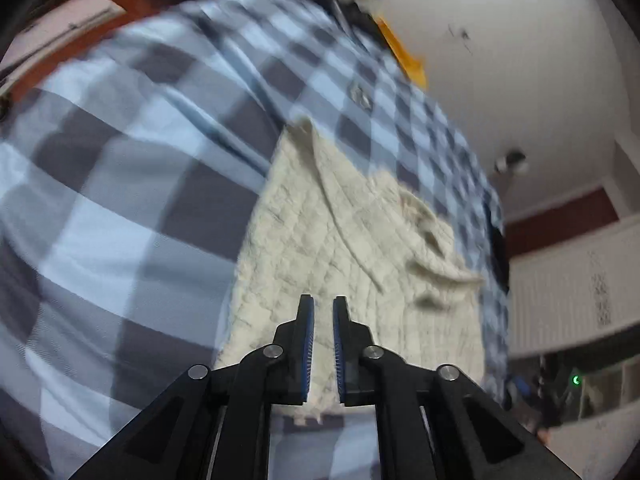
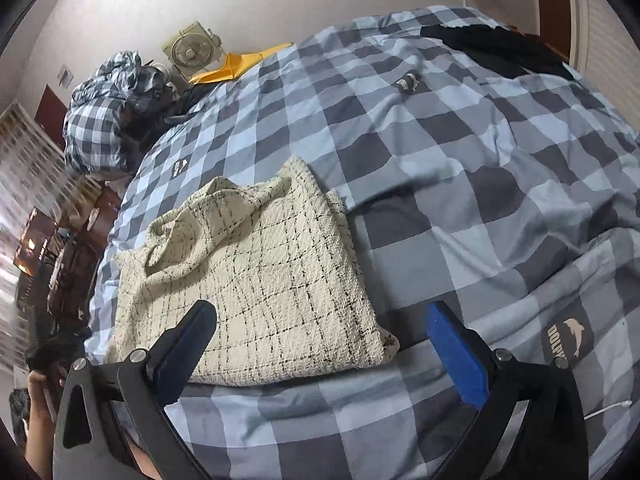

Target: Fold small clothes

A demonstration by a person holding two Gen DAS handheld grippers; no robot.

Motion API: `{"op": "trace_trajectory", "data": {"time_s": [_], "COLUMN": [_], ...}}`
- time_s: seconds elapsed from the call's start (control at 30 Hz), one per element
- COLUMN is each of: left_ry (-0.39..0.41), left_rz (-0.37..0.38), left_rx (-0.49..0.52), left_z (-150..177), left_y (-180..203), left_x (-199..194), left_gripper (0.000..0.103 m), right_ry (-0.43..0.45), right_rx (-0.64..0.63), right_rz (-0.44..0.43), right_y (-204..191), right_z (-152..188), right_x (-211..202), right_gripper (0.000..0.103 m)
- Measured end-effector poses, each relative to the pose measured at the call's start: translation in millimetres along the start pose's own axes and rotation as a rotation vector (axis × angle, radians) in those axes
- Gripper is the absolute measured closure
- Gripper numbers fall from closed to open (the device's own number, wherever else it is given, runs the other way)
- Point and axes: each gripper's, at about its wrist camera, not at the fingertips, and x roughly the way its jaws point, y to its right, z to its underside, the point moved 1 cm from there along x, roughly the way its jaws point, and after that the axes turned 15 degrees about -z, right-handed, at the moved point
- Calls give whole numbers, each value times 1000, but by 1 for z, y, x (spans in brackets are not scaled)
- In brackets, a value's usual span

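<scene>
Most of both views is taken up by a bed covered with a blue, grey and white checked duvet [image 2: 460, 168], its surface rumpled in broad folds. At the far left corner of the bed a bundle of the same checked bedding [image 2: 100, 116] is heaped, and a black garment [image 2: 500, 46] is spread along the far right edge. A cream knitted top with thin black grid lines [image 2: 256, 280] is laid folded near the bed's near edge, left of centre — a loose sleeve [image 2: 192, 224] is draped across its upper left part. In the left wrist view the same top [image 1: 340, 260] is seen blurred, directly ahead of the fingers.

A boxy fan [image 2: 192, 52] and a yellow folded sheet [image 2: 236, 64] are seen beyond the bed's far edge, against the wall.

The right gripper [image 2: 320, 320] is held over the top's near edge with its blue-padded jaws spread wide, nothing between them. The left gripper [image 1: 323, 316] is shown with jaws almost together — only a narrow gap is left, and no cloth is caught in it.
</scene>
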Motion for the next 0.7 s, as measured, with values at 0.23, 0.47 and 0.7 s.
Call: {"op": "trace_trajectory", "data": {"time_s": [0.23, 0.47, 0.7], "left_ry": [-142, -153, -212], "left_rz": [298, -66, -262], "left_rx": [-137, 193, 407], "left_z": [8, 29, 49], "left_y": [-20, 25, 48], "left_x": [13, 32, 59], "left_gripper": [84, 0, 0], "right_ry": [7, 16, 5], "right_rx": [89, 134, 123], "right_rz": [-17, -48, -37], "right_y": [13, 20, 17], "right_z": [-2, -2, -1], "right_x": [-4, -9, -7], "right_gripper": [1, 1, 1]}}
